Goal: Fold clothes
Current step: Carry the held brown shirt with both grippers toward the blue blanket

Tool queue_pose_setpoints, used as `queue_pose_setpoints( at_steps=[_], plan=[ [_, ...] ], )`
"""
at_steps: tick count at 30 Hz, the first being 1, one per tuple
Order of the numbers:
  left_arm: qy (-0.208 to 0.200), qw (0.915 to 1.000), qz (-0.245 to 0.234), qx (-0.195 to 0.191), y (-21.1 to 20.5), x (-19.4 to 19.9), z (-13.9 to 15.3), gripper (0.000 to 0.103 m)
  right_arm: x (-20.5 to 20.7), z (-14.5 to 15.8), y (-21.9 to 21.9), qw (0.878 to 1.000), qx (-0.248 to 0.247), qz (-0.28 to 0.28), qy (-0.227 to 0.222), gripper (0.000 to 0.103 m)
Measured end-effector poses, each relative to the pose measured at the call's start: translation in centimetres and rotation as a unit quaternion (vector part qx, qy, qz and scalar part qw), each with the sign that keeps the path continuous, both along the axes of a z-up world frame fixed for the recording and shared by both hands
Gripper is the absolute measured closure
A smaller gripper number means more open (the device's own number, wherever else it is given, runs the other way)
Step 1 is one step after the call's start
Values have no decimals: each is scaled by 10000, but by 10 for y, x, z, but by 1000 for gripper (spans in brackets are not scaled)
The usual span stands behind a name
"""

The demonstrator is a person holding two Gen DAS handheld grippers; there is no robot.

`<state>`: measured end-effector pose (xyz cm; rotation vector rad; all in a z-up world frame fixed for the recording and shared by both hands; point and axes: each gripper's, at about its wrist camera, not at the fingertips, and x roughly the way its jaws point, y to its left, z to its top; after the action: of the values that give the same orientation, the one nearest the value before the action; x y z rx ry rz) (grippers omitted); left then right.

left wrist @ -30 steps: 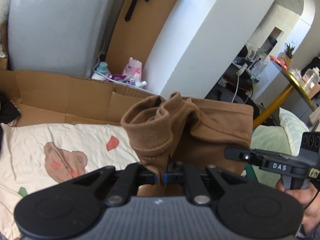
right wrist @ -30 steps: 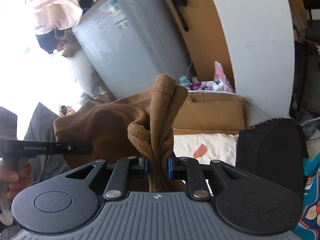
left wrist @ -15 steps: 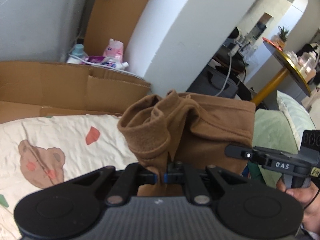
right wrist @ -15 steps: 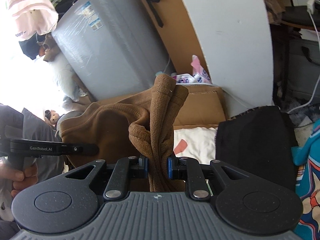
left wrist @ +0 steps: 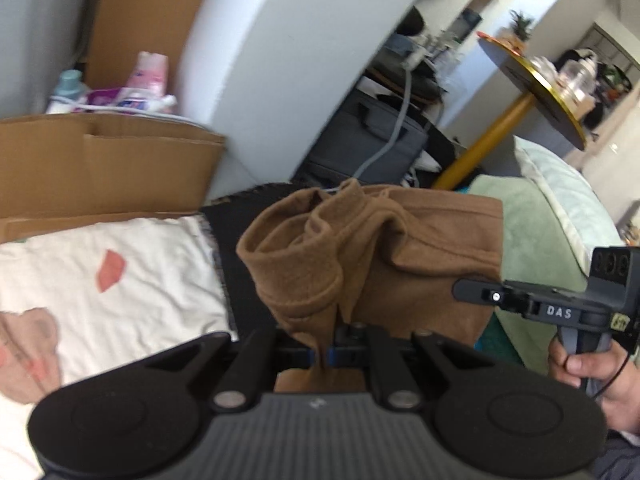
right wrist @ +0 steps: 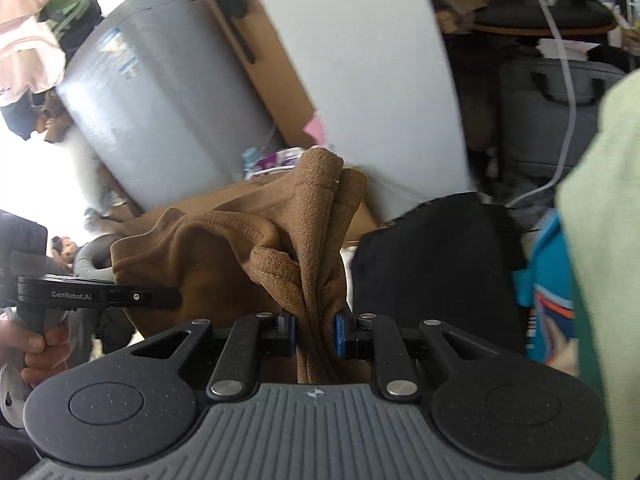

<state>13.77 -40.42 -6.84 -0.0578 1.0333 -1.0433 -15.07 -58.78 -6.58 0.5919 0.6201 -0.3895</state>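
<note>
A brown fleece garment (left wrist: 360,264) hangs in the air, stretched between both grippers. My left gripper (left wrist: 323,354) is shut on one bunched corner of it, the cloth rising in folds just past the pads. My right gripper (right wrist: 316,334) is shut on another thick bunch of the same brown garment (right wrist: 224,264). From the left wrist view the right gripper (left wrist: 476,290) shows at the far side of the cloth, held by a hand (left wrist: 592,372). In the right wrist view the left gripper (right wrist: 168,298) and its hand (right wrist: 36,344) show at the left.
A white sheet with a bear print (left wrist: 120,280) lies at lower left, a black cloth (right wrist: 436,264) beside it. Brown cardboard (left wrist: 100,164) stands behind. A pale green cushion (left wrist: 548,232) is at the right, a grey drum (right wrist: 160,112) and a white wall panel (left wrist: 288,60) beyond.
Both grippers have swung sideways and sunk with the brown garment still pinched. The bear sheet slid left in the left wrist view; the black cloth and green cushion came closer.
</note>
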Motion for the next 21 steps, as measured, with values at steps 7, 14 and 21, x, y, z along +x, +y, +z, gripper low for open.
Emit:
queue_pose_setpoints(
  at_steps=[7, 14, 21],
  plan=[
    [-164, 9972, -699, -220, -43, -3, -2, 97, -31, -4, -19, 9984, -154, -551, -38, 86],
    [-184, 9924, -1093, -539, -66, 9, -10, 97, -44, -7, -38, 9942, -388, -994, -89, 86],
    [-125, 9891, -1253, -762, -76, 18, -36, 97, -39, -17, -55, 9918, -637, -1111, 44, 86]
  ],
)
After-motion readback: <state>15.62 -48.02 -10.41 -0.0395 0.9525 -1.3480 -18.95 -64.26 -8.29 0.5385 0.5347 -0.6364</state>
